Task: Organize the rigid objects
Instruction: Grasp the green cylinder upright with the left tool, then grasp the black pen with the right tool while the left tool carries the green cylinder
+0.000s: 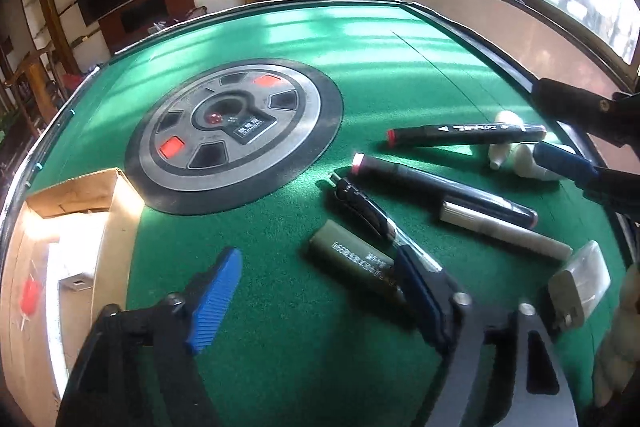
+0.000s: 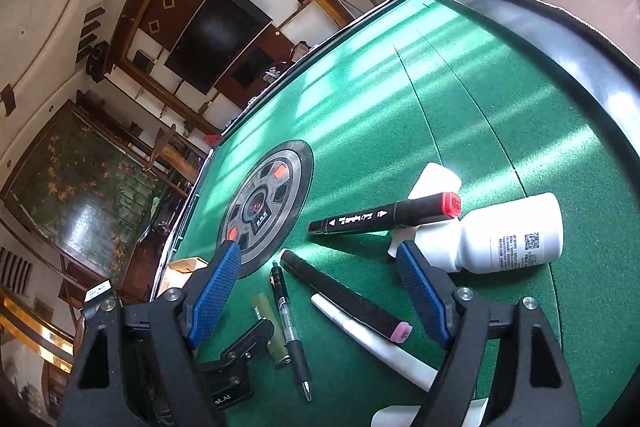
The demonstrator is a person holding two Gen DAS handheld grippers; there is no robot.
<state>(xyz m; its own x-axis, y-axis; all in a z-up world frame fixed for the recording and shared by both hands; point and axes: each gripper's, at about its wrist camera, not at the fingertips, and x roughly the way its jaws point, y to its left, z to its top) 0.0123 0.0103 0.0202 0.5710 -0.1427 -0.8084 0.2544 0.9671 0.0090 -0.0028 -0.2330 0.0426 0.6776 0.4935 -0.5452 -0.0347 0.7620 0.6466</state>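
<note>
Mostly undone: cardboard box (image 1: pixel 80 227) at left surface (image 1: pixel 360 47) edge holds few items; markers (image 1: pixel 464 135), gel pen (image 1: pixel 372 215), white bottle (image 2: pixel 508 235) lie loose on felt. Left hand-held gripper (image 1: pixel 316 295) and right hand-held gripper (image 2: pixel 320 291) both spread, empty, hovering over clutter.

left gripper (image 1: pixel 316 301) spread wide, right gripper (image 2: pixel 320 293) spread wide

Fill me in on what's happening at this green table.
A person with a gripper in each hand is sorting small items on the green felt table. Both the left gripper and the right gripper are open and hold nothing. Markers, a gel pen, an olive lighter and a white bottle lie loose; a cardboard box sits at the left.
</note>
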